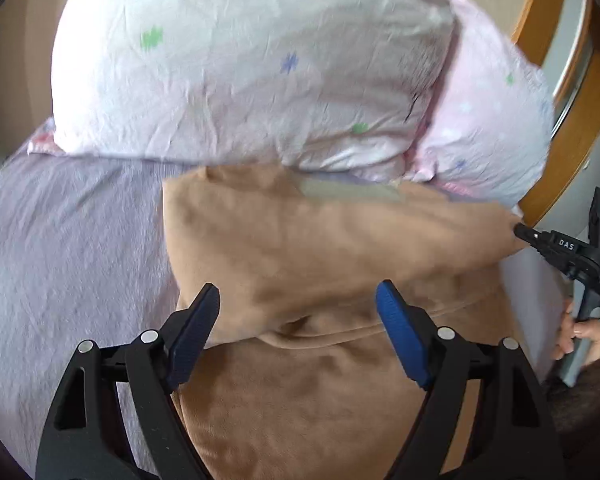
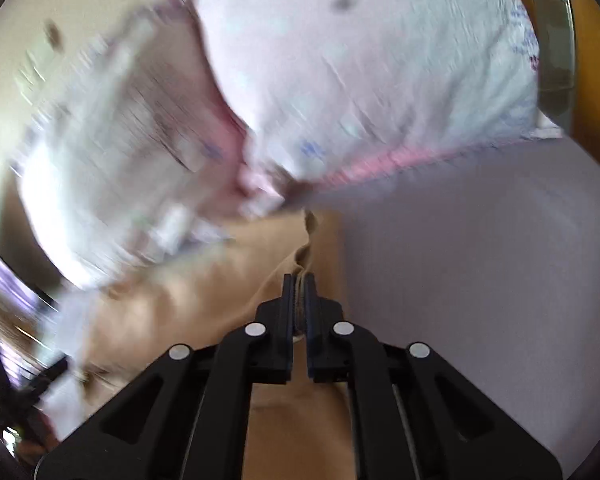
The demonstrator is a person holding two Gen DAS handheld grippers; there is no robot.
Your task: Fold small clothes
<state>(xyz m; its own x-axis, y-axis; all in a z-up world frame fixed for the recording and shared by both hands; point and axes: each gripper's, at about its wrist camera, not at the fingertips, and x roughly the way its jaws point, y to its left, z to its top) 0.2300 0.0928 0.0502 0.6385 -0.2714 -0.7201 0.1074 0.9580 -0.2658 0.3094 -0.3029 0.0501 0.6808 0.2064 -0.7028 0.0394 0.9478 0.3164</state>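
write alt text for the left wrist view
The open left gripper hovers over a soft tan fleece garment on a lilac bedsheet; the right gripper pinches its far corner below a pale pink patterned pillow.

A tan fleece garment [image 1: 320, 264] lies spread on a lavender bedsheet [image 1: 68, 240], its upper portion doubled back over the lower. The left gripper [image 1: 298, 320] hovers above it with blue-padded fingers [image 1: 400, 332] set wide apart, holding nothing. At the right edge, the right gripper [image 1: 520, 233] pinches the garment's corner, jaws apparently closed, though blur softens the detail. A hand [image 1: 584, 338] grips its handle below. Behind, a pale pink pillow [image 1: 260, 64] with green and blue marks rests against a wooden headboard [image 1: 572, 128].
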